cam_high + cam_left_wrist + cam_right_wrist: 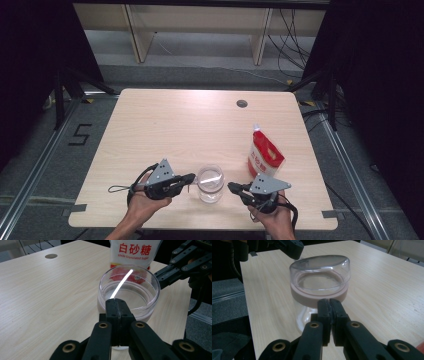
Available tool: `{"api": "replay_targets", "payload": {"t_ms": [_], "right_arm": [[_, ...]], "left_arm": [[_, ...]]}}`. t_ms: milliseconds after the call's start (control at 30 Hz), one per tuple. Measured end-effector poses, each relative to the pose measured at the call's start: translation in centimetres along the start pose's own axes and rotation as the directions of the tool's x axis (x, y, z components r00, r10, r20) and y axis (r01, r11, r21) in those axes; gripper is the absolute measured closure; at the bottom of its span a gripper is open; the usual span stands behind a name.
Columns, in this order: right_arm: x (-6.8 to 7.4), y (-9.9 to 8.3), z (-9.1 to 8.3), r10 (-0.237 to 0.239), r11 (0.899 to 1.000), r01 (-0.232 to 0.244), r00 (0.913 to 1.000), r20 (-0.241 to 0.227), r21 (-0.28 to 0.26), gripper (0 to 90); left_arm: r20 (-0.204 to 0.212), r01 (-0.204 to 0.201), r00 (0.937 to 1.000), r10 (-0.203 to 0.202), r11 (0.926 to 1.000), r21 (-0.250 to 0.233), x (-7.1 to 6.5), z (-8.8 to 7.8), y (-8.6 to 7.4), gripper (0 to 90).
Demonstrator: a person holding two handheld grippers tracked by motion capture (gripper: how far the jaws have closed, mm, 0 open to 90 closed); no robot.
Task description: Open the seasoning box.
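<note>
Standing near the front edge of the tabletop, a clear glass jar sits between the two hand-held grippers. On its left, the left hand-held gripper points at the jar with its jaws pressed together, and the left gripper view shows them clamped on the end of a thin white stick that slants up across the jar's open mouth. Right of the jar, the right hand-held gripper points back at it from just beside its wall; its jaws are together with nothing between them, as the right gripper view shows, and whether the tips touch the glass I cannot tell. In that view the jar has a pinkish band around its middle. A red and white sugar pouch with a white spout stands upright farther back and to the right of the jar, near the right hand-held gripper. A small round grommet lies at the far side of the tabletop
</note>
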State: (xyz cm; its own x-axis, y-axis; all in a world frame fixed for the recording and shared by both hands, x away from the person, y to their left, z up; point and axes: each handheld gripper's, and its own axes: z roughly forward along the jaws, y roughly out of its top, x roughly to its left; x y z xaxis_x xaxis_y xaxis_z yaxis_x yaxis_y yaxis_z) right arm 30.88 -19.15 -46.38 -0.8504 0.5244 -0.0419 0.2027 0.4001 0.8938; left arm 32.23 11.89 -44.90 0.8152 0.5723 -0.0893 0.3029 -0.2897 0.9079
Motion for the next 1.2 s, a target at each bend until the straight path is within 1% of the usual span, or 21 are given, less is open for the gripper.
{"api": "replay_targets", "payload": {"t_ms": [33, 67, 100, 133, 233, 300, 400, 500, 667, 733, 767, 833, 867, 933, 967, 1067, 1100, 1133, 1167, 1200], "right_arm": [[0.0, 0.0, 0.2, 0.005, 1.0, -0.005, 1.0, 0.004, -0.016, 88.7], [-0.1, 0.1, 0.2, -0.011, 1.0, 0.011, 0.9999, -0.007, -0.005, 89.0], [-0.1, 0.1, 0.4, -0.017, 1.0, 0.017, 0.9998, -0.002, -0.014, 89.2], [-0.2, 0.2, 0.4, -0.018, 1.0, 0.018, 0.9998, -0.007, -0.001, 89.3], [-0.2, 0.3, 0.6, -0.017, 1.0, 0.017, 0.9998, -0.005, -0.009, 89.3], [-0.2, 0.5, 0.9, -0.02, 1.0, 0.02, 0.9998, -0.002, -0.001, 89.7], [-0.3, 0.6, 1.0, -0.038, 0.999, 0.039, 0.9992, -0.011, 0.015, 89.7], [-0.3, 0.6, 1.2, -0.038, 0.999, 0.038, 0.9992, -0.014, 0.009, 89.7], [-0.3, 0.9, 1.4, -0.047, 0.999, 0.047, 0.9987, -0.019, 0.015, 89.9], [-0.3, 1.0, 1.3, -0.042, 0.999, 0.042, 0.9989, -0.019, 0.015, 89.9], [-0.3, 1.1, 1.4, -0.051, 0.999, 0.051, 0.9984, -0.022, 0.009, 89.9], [-0.3, 1.2, 1.4, -0.052, 0.999, 0.053, 0.9985, -0.017, 0.009, 89.9], [-0.4, 1.2, 1.4, -0.055, 0.998, 0.055, 0.9983, -0.017, 0.008, 89.9], [-0.4, 1.4, 1.3, -0.052, 0.999, 0.052, 0.9985, -0.019, 0.009, 89.9], [-0.4, 1.6, 1.3, -0.062, 0.998, 0.062, 0.998, -0.014, 0.002, 89.9], [-0.3, 1.8, 1.2, -0.069, 0.998, 0.069, 0.9975, -0.016, 0.004, 89.9], [-0.3, 1.9, 1.2, -0.069, 0.998, 0.069, 0.9975, -0.015, 0.005, 89.9], [-0.1, 1.9, 1.3, -0.058, 0.998, 0.058, 0.9982, -0.014, -0.001, 89.9], [-0.1, 2.0, 1.5, -0.068, 0.998, 0.068, 0.9975, -0.021, -0.004, 89.9], [0.0, 2.1, 1.5, -0.065, 0.998, 0.065, 0.9976, -0.022, -0.001, 89.9]], "left_arm": [[0.0, -0.002, 1.0, 0.002, 1.0, 0.0, 0.0, 0.0, 0.0, 89.2], [0.0, -0.003, 1.0, 0.003, 1.0, 0.001, 0.0, 0.0, 0.0, 89.3], [0.002, -0.001, 1.0, 0.001, 1.0, 0.0, 0.0, 0.0, 0.0, 89.2], [0.002, -0.001, 1.0, 0.001, 1.0, 0.0, 0.0, 0.0, 0.0, 89.3], [0.0, -0.002, 1.0, 0.002, 1.0, 0.0, 0.0, 0.0, 0.0, 89.2], [0.001, 0.001, 1.0, -0.001, 1.0, -0.003, 0.0, 0.0, 0.0, 89.3], [0.001, 0.001, 1.0, -0.001, 1.0, -0.005, 0.0, 0.0, 0.0, 89.3], [0.001, -0.001, 1.0, 0.001, 1.0, -0.005, 0.0, 0.0, 0.0, 89.3], [0.001, 0.003, 1.0, -0.003, 1.0, -0.007, 0.0, 0.0, -0.1, 89.2], [0.001, -0.001, 1.0, 0.001, 1.0, -0.006, 0.0, 0.0, -0.1, 89.1], [-0.003, -0.028, 0.9996, 0.028, 0.9996, -0.001, 0.0, -0.1, 0.0, 88.5], [-0.003, -0.028, 0.9996, 0.028, 0.9996, 0.0, 0.0, -0.1, -0.1, 87.4], [-0.013, -0.011, 0.9999, 0.011, 0.9999, -0.002, -0.2, -0.1, -0.1, 84.4], [-0.029, -0.031, 0.9991, 0.031, 0.9995, 0.0, -0.1, -0.2, 0.0, 74.5], [-0.04, -0.018, 0.999, 0.017, 0.9998, -0.004, -0.1, -0.4, -0.1, 57.3], [-0.046, -0.021, 0.9987, 0.021, 0.9998, 0.0, -0.2, -0.7, -0.3, 44.8], [-0.059, -0.016, 0.9982, 0.016, 0.9999, 0.004, -0.3, -0.9, -0.5, 44.8], [-0.073, 0.0, 0.9973, 0.0, 1.0, 0.0, -0.1, -1.2, -0.7, 34.2], [-0.073, 0.0, 0.9973, 0.0, 1.0, 0.0, -0.1, -1.2, -0.7, 31.3], [-0.076, 0.002, 0.9971, -0.002, 1.0, -0.001, 0.0, -1.4, -0.9, 27.5]]}}
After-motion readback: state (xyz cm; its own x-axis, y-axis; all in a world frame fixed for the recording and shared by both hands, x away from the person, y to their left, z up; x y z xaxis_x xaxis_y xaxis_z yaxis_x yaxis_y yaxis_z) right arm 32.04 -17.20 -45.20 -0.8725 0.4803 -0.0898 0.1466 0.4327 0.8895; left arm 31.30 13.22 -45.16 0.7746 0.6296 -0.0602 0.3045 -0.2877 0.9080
